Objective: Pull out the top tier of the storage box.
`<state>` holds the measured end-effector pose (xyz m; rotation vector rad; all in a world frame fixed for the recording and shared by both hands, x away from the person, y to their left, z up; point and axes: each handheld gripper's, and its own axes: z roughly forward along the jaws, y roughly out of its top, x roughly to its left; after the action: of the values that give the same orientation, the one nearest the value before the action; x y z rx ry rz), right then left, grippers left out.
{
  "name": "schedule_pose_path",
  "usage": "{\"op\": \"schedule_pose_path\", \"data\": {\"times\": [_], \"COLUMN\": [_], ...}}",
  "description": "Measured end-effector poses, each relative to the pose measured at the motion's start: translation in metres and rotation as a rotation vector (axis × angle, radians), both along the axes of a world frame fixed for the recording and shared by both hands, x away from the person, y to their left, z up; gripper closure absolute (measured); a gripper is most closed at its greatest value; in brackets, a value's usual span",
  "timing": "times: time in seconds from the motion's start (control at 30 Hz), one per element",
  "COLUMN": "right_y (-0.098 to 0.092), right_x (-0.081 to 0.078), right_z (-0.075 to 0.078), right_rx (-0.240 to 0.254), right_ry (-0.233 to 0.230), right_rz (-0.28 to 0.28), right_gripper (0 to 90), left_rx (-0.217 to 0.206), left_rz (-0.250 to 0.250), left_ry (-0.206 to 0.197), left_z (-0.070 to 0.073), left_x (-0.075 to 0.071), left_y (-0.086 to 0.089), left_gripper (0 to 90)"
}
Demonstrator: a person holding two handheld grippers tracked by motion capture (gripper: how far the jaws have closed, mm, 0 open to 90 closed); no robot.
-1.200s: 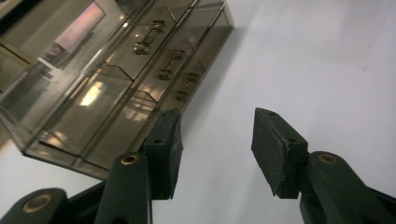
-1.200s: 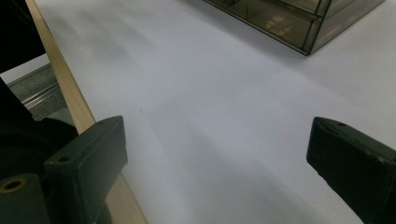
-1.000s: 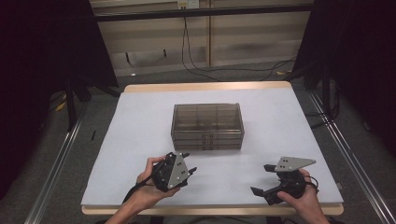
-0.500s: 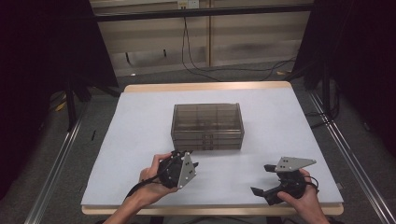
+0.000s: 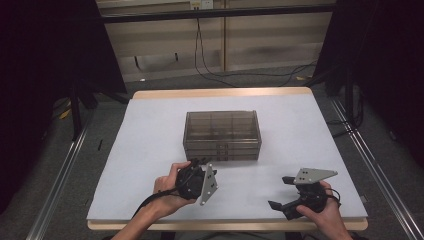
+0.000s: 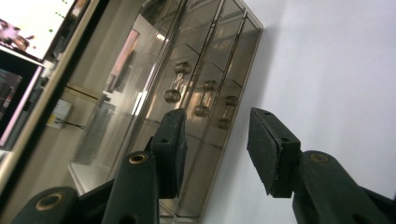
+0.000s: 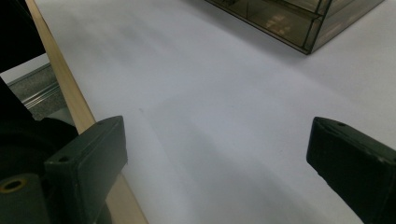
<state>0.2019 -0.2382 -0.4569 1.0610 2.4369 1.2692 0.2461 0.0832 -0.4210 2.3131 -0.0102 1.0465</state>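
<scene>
Hands come in from the near edge of a white-covered surface (image 5: 150, 130), each holding a two-jaw gripper. Landmark: a smoky, see-through drawer cabinet (image 5: 222, 135) standing at the middle of the surface, its three stacked drawer fronts facing the person.

Nearest, the right gripper (image 5: 282, 192) rests close to the near edge, well apart from the cabinet and off its front right corner. Its jaws stand wide with nothing between them; in the right gripper view they frame bare white cover, with the wooden rim (image 7: 70, 88) of the surface running along one side.

The left gripper (image 5: 200, 162) is rolled onto its side, just in front of the cabinet's left front corner, tips almost at the drawer fronts. Its jaws have just been closing and now stand at a narrow gap, with nothing gripped. In the left gripper view they line up with three small drawer handles (image 6: 203, 99), still short of them.

Open white cover lies to the cabinet's left, right and behind it. Beyond the far edge are floor, cables (image 5: 250, 75) and a pale wall.
</scene>
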Motion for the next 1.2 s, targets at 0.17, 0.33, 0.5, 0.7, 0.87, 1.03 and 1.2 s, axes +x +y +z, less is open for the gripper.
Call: {"op": "schedule_pose_path", "data": {"times": [0.17,0.33,0.5,0.7,0.87,1.03,1.2], "right_y": [0.000,0.001,0.000,0.000,0.000,0.000,0.000], "right_x": [0.000,0.000,0.000,0.000,-0.001,-0.001,-0.001], "right_z": [0.000,0.000,0.000,0.000,0.000,0.000,0.000], "right_rx": [0.002,-0.001,-0.001,-0.001,-0.001,-0.001,-0.001], "right_ry": [0.001,0.000,0.000,-0.002,-0.003,-0.003,-0.003], "right_rz": [0.002,0.005,0.002,0.002,0.000,0.001,0.000], "right_gripper": [5.1,5.1,5.2,5.2,5.2,5.2,5.2], "left_rx": [0.048,0.058,0.080,0.103,0.135,0.166,0.177], "left_rz": [-0.006,0.004,0.037,0.044,0.058,0.063,0.078], "left_ry": [-0.033,-0.079,-0.104,-0.165,-0.191,-0.241,-0.268], "left_z": [-0.003,-0.004,-0.004,-0.007,-0.011,-0.011,-0.013], "left_x": [0.000,0.003,0.005,0.007,0.007,0.008,0.010], "left_y": [-0.008,-0.013,-0.017,-0.024,-0.029,-0.034,-0.039], "left_gripper": [57.3,57.3,58.3,59.1,59.1,60.1,62.6]}}
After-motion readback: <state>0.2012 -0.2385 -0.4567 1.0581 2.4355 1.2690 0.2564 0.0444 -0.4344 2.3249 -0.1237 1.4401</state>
